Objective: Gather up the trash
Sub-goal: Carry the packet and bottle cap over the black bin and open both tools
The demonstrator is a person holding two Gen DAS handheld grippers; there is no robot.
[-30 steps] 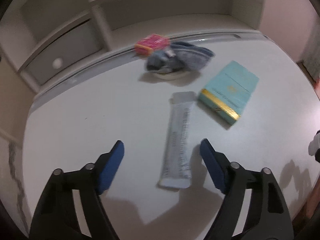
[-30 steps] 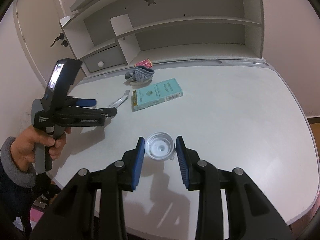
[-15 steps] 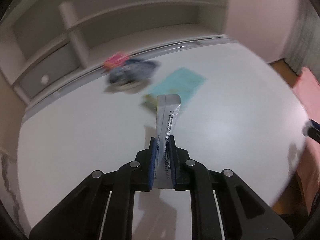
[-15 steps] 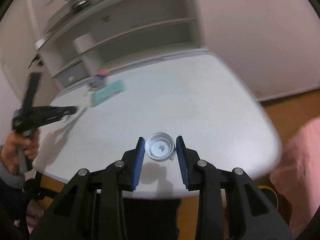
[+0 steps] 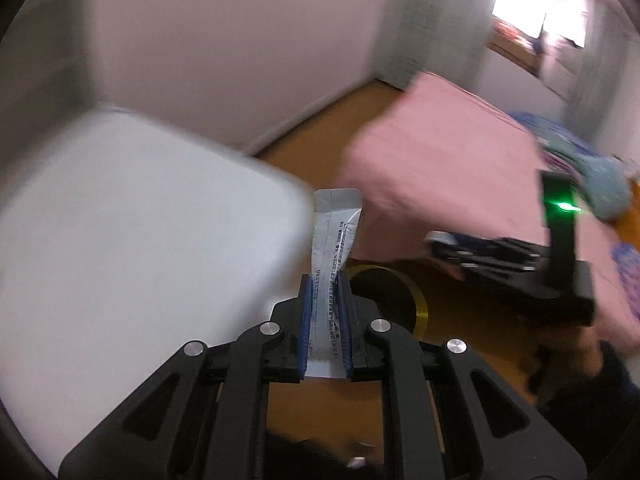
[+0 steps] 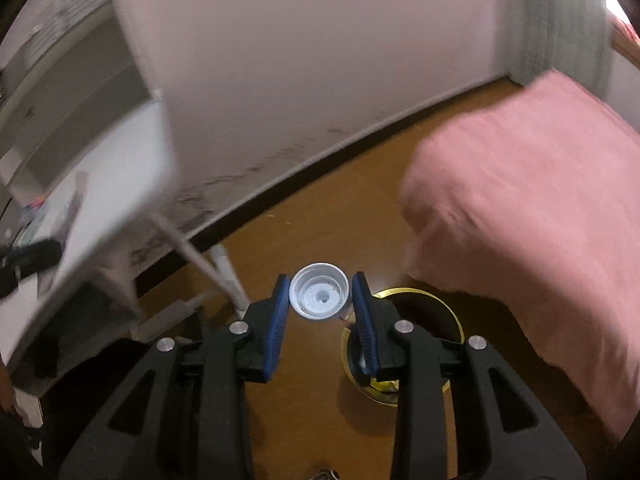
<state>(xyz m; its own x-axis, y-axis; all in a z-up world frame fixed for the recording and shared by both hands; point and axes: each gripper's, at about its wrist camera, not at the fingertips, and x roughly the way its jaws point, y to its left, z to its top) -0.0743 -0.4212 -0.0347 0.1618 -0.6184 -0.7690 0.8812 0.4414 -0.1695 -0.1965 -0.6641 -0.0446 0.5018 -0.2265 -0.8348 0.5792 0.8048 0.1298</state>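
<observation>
Wrapper (image 5: 334, 256) pinched upright in left gripper (image 5: 325, 322) — bin (image 5: 416, 300) seemingly beyond.

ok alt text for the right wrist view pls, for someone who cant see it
The right gripper clamps a white plastic cap above a wooden floor, with a gold-rimmed bin just below to its right. A pink bed fills the right side; everything is motion-blurred.

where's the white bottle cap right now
In the right wrist view, the white bottle cap sits between the right gripper's fingers, above the wooden floor, just left of the gold-rimmed bin.
</observation>
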